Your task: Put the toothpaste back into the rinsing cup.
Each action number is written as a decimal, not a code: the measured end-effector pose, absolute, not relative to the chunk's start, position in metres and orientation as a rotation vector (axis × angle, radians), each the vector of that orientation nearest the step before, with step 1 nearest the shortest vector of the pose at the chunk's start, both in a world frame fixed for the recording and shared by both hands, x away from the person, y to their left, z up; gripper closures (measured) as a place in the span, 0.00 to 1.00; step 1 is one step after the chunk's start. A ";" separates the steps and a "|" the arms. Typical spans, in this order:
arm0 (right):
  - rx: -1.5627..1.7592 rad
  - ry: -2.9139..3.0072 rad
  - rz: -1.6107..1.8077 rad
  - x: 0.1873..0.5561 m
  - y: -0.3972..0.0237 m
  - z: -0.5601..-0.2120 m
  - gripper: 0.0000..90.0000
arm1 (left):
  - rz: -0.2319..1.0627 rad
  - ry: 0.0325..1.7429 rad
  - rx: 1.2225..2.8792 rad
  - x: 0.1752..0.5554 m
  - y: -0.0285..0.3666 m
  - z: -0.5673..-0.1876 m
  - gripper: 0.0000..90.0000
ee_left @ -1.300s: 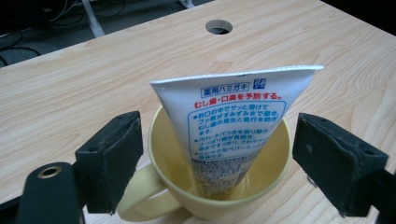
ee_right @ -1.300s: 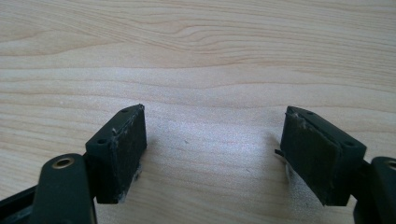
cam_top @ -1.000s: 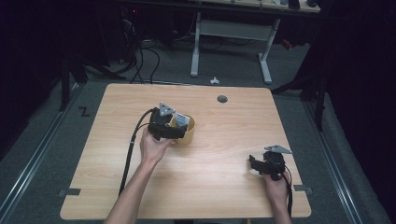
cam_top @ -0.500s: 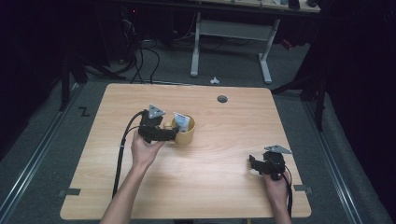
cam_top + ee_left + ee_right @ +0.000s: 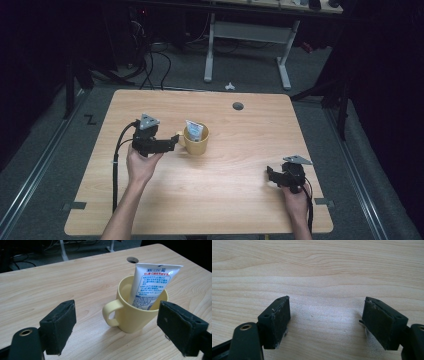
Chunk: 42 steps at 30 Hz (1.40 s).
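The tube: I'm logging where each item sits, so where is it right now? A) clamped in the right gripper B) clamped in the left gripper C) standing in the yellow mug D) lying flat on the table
C: the tube stands tilted inside the mug, its crimped end above the rim, while the left gripper is open with its jaws on either side of the mug, touching nothing.

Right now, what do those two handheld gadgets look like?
Both tongs, left and right, are black, each topped by a grey three-cornered plate and trailing a black cable. Their jaws are blocky black pads with small screw holes. The person's forearms are bare, no sleeves.
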State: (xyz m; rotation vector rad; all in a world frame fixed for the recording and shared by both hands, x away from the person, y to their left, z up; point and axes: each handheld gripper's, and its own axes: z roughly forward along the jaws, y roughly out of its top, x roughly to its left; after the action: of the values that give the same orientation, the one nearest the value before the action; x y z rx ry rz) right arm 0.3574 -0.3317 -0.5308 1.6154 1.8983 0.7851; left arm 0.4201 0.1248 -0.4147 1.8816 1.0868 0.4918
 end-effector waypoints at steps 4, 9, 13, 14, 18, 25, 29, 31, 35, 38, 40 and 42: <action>1.615 1.898 0.785 0.357 -0.332 -0.531 0.25 | 0.501 1.098 1.861 0.416 0.133 -0.413 0.18; 1.616 1.898 0.785 0.357 -0.332 -0.531 0.25 | 0.499 1.124 1.834 0.413 0.143 -0.415 0.18; 1.616 1.898 0.785 0.357 -0.332 -0.531 0.25 | 0.496 1.136 1.824 0.410 0.149 -0.417 0.19; 1.616 1.899 0.785 0.357 -0.332 -0.531 0.25 | 0.494 1.141 1.820 0.410 0.150 -0.418 0.19; 1.616 1.899 0.785 0.357 -0.332 -0.531 0.25 | 0.491 1.152 1.814 0.408 0.155 -0.420 0.19; 1.616 1.899 0.785 0.357 -0.332 -0.531 0.25 | 0.501 1.156 1.819 0.404 0.160 -0.419 0.19; 1.617 1.899 0.785 0.357 -0.332 -0.531 0.25 | 0.504 1.167 1.807 0.401 0.165 -0.420 0.19; 1.616 1.898 0.785 0.357 -0.332 -0.531 0.25 | 0.504 1.174 1.800 0.400 0.169 -0.421 0.19; 1.616 1.898 0.785 0.357 -0.332 -0.531 0.25 | 0.506 1.187 1.790 0.397 0.174 -0.423 0.19; 1.616 1.899 0.785 0.357 -0.332 -0.531 0.25 | 0.506 1.198 1.782 0.396 0.178 -0.423 0.19; 1.616 1.899 0.785 0.357 -0.332 -0.531 0.25 | 0.510 1.201 1.779 0.395 0.180 -0.423 0.19; 1.616 1.898 0.785 0.357 -0.332 -0.531 0.25 | 0.510 1.203 1.773 0.394 0.182 -0.423 0.20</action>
State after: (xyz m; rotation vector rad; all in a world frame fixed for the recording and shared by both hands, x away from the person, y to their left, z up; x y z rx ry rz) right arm 0.3575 -0.3317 -0.5308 1.6158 1.8977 0.7849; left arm 0.3942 0.1816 -0.4232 1.7729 1.2034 0.5103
